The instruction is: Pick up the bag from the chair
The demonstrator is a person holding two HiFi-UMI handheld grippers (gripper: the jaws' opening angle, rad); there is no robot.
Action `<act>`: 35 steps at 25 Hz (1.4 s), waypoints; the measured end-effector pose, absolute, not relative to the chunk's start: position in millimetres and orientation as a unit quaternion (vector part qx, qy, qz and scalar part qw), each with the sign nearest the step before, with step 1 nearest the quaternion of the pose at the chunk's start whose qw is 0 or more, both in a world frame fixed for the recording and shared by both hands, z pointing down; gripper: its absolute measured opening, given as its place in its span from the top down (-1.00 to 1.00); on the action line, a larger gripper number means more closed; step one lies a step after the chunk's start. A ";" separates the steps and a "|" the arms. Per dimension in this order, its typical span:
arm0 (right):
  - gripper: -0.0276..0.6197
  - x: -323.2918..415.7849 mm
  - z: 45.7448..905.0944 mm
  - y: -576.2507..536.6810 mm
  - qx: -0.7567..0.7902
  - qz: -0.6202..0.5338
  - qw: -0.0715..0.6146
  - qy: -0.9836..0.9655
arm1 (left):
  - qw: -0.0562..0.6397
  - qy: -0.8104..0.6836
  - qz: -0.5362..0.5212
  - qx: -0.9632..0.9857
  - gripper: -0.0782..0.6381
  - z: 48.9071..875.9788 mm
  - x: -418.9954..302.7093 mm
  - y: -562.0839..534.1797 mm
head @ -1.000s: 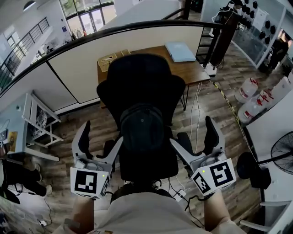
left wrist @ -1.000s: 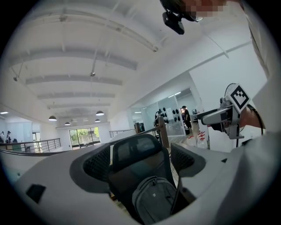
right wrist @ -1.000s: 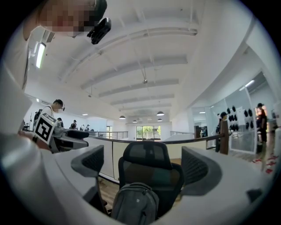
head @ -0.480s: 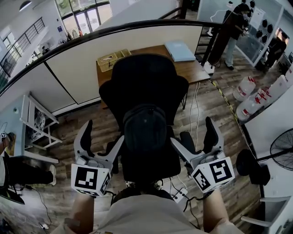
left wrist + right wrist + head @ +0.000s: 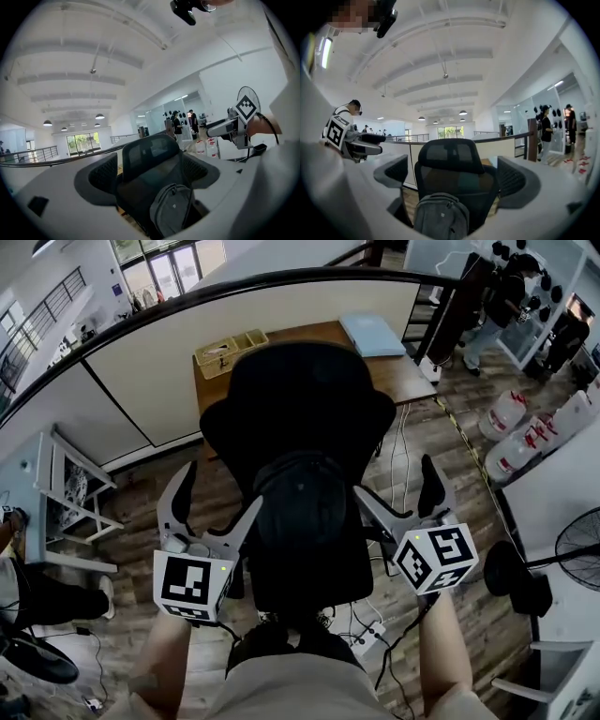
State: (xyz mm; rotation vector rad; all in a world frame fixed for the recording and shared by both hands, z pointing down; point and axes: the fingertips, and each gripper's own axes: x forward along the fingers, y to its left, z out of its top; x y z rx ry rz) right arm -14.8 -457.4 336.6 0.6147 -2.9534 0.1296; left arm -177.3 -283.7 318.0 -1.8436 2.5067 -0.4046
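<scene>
A dark grey backpack (image 5: 300,507) stands upright on the seat of a black mesh office chair (image 5: 295,409), leaning on its backrest. My left gripper (image 5: 214,507) is open at the bag's left side, and my right gripper (image 5: 401,495) is open at its right side; neither touches it. In the left gripper view the backpack (image 5: 171,213) sits low between the open jaws of the left gripper (image 5: 149,178), in front of the chair (image 5: 150,154). The right gripper view shows the backpack (image 5: 440,218) below the chair (image 5: 450,159), with the right gripper (image 5: 454,176) open.
A wooden desk (image 5: 394,381) behind the chair carries a pale blue flat item (image 5: 368,334) and a cardboard box (image 5: 225,351). A curved partition wall runs behind. Water jugs (image 5: 506,413) and a fan (image 5: 577,563) stand right, a white shelf (image 5: 66,493) left, cables (image 5: 370,638) underfoot.
Both grippers have moved forward alongside the backpack, still open. The head view has shifted slightly.
</scene>
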 end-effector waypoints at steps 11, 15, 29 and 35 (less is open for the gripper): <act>-0.91 -87.4 454.6 -499.2 0.182 0.071 0.131 -0.972 | -0.077 0.797 -0.080 -0.593 -0.38 424.8 -229.7 -336.1; -0.91 -110.5 514.7 -507.4 0.179 0.078 0.158 -0.968 | -0.104 0.794 -0.079 -0.594 -0.38 480.6 -246.7 -345.9; -0.91 -126.1 705.9 -536.9 0.210 0.135 0.223 -0.942 | -0.207 0.773 -0.096 -0.592 -0.38 686.7 -278.3 -372.9; -0.91 -126.0 760.3 -538.7 0.205 0.171 0.240 -0.933 | -0.260 0.763 -0.101 -0.583 -0.38 752.0 -275.5 -375.4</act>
